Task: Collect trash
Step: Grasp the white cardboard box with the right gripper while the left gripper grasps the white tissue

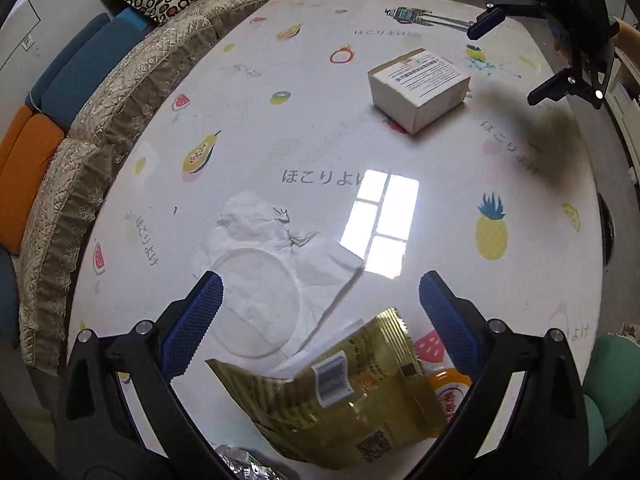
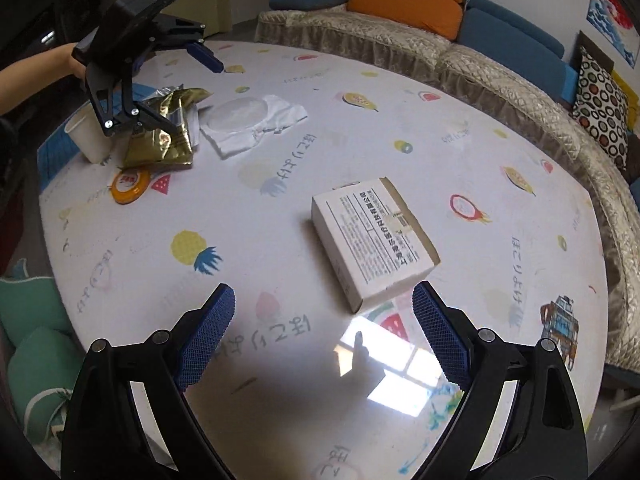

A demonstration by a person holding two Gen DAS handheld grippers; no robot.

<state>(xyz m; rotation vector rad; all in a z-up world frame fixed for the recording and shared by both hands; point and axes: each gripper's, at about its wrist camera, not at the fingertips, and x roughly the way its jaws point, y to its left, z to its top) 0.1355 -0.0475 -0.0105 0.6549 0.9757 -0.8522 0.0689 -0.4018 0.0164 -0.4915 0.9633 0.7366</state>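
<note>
Left wrist view is showing the left gripper (image 1: 320,312) hanging over the fruit-print table (image 1: 304,128) with its blue-padded jaws standing wide apart and nothing pressed between them. Just below and between them a gold snack wrapper (image 1: 340,396) is lying flat, and a crumpled white tissue (image 1: 276,248) with a clear round lid (image 1: 256,304) on it is sitting beside the left pad. An orange lid (image 1: 448,388) is peeking out by the right pad. Well ahead, a small white cardboard box (image 1: 418,88) is resting on the table.

Right wrist view is showing the right gripper (image 2: 324,332) with its jaws also spread wide and empty, the box (image 2: 374,240) lying just ahead of the right pad without touching it. Far off to its left, a white paper cup (image 2: 86,136) is standing beside the wrapper (image 2: 168,132).
</note>
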